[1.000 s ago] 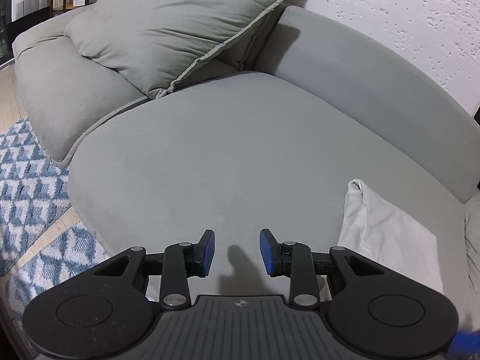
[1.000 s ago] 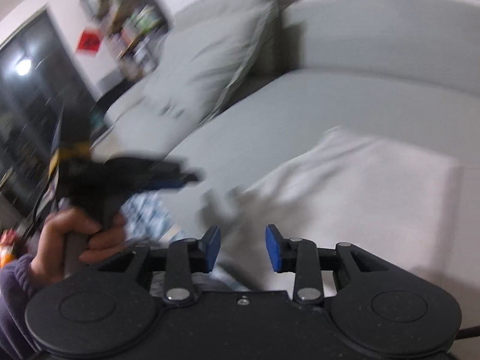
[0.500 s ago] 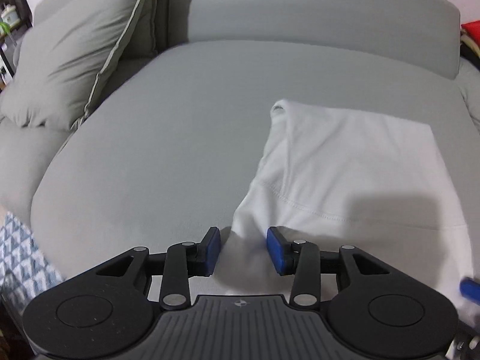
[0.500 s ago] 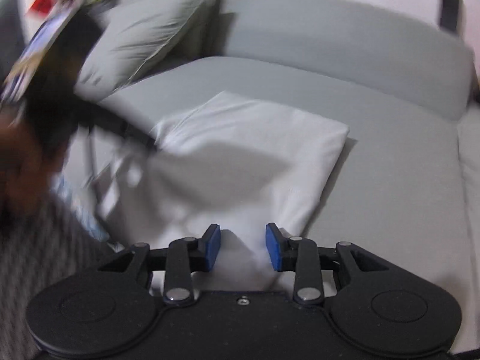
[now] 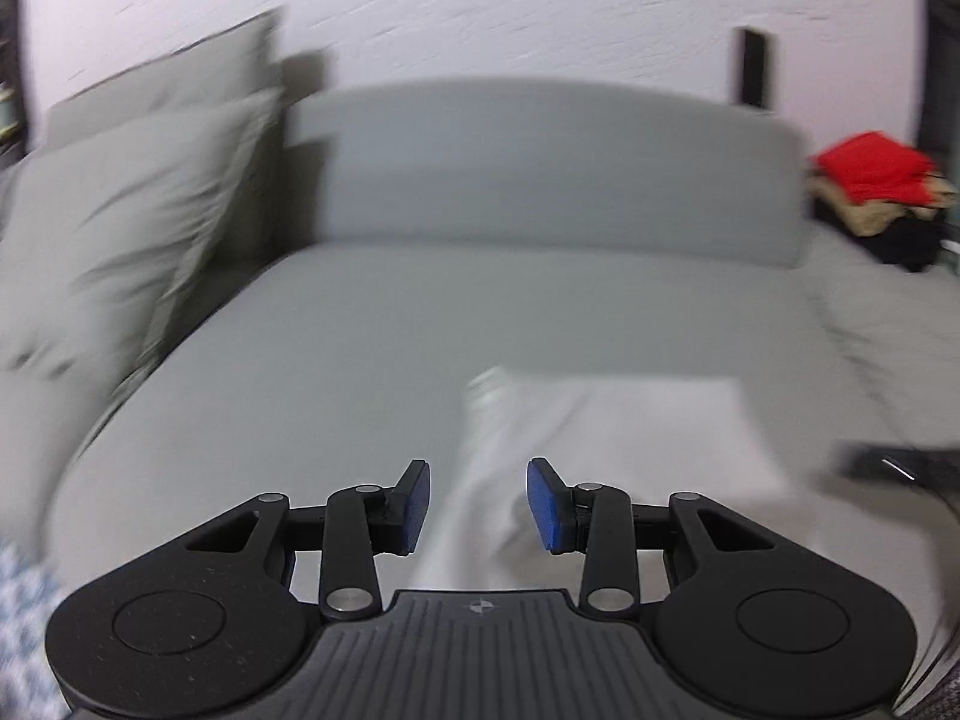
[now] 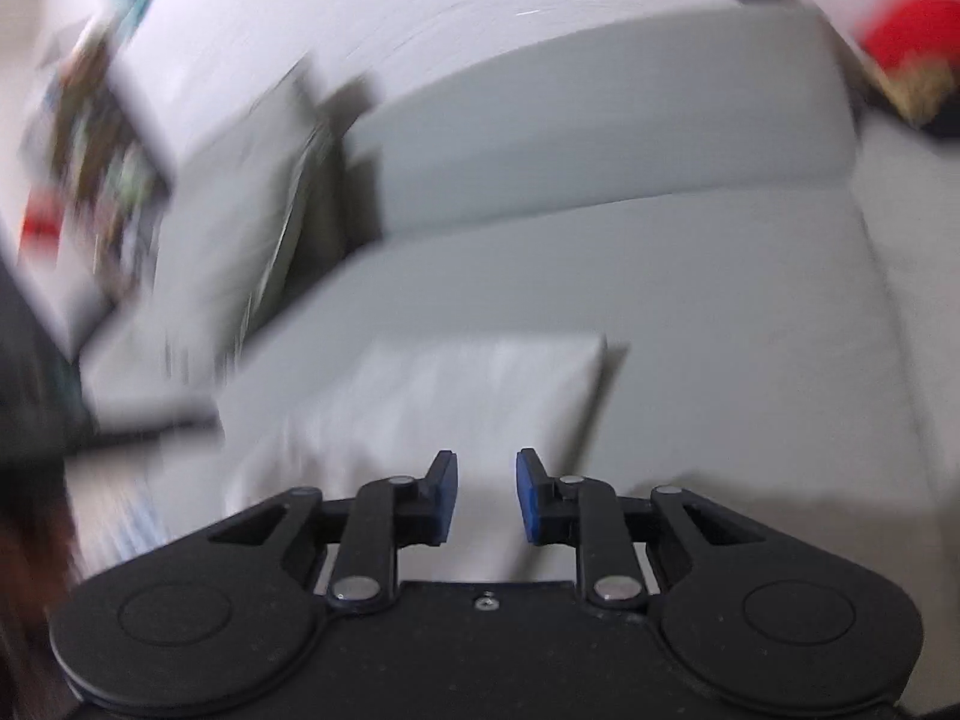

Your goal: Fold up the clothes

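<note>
A folded white garment point(image 5: 630, 438) lies flat on the grey sofa seat point(image 5: 360, 348), blurred by motion in both views. My left gripper point(image 5: 478, 504) is open, and the garment's near left edge runs up between its blue pads. My right gripper point(image 6: 486, 495) is open too, hovering at the near edge of the white garment point(image 6: 456, 396) with nothing pinched. A dark blur at the right edge of the left wrist view is probably the right gripper point(image 5: 900, 462).
Grey cushions point(image 5: 138, 210) lean at the sofa's left end. A pile of red, tan and black clothes point(image 5: 882, 192) sits at the far right of the sofa. A patterned rug point(image 5: 24, 618) shows at the lower left. A white wall stands behind the backrest point(image 5: 558, 168).
Both views have tilted up and pulled back: the backrest, wall and red pile now show, and the white garment sits lower and smaller. Both grippers stay open.
</note>
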Available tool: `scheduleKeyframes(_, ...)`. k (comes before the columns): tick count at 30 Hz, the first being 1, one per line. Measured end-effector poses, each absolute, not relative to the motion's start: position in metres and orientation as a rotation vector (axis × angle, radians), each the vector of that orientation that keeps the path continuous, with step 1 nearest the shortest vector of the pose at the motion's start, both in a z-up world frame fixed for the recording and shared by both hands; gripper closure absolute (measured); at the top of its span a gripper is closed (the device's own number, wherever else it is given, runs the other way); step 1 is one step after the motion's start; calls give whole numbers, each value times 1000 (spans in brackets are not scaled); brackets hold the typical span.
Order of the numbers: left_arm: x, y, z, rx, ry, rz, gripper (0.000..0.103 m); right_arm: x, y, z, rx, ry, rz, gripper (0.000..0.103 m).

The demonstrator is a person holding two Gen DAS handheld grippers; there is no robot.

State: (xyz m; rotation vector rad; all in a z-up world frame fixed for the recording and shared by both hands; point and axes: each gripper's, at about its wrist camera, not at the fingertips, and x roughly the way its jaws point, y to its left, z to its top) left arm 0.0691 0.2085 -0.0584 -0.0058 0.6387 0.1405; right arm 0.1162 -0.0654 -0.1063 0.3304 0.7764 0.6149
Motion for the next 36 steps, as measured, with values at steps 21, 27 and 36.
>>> scheduleKeyframes(21, 174, 291, -116, -204, 751, 615, 88, 250, -84, -226, 819, 791, 277, 103)
scheduleKeyframes(27, 111, 292, -94, -263, 792, 388, 40, 214, -122, -197, 794, 850, 312, 43)
scheduleKeyframes(36, 96, 289, -92, -374, 931, 91, 19, 151, -126, -160, 741, 959, 546, 27)
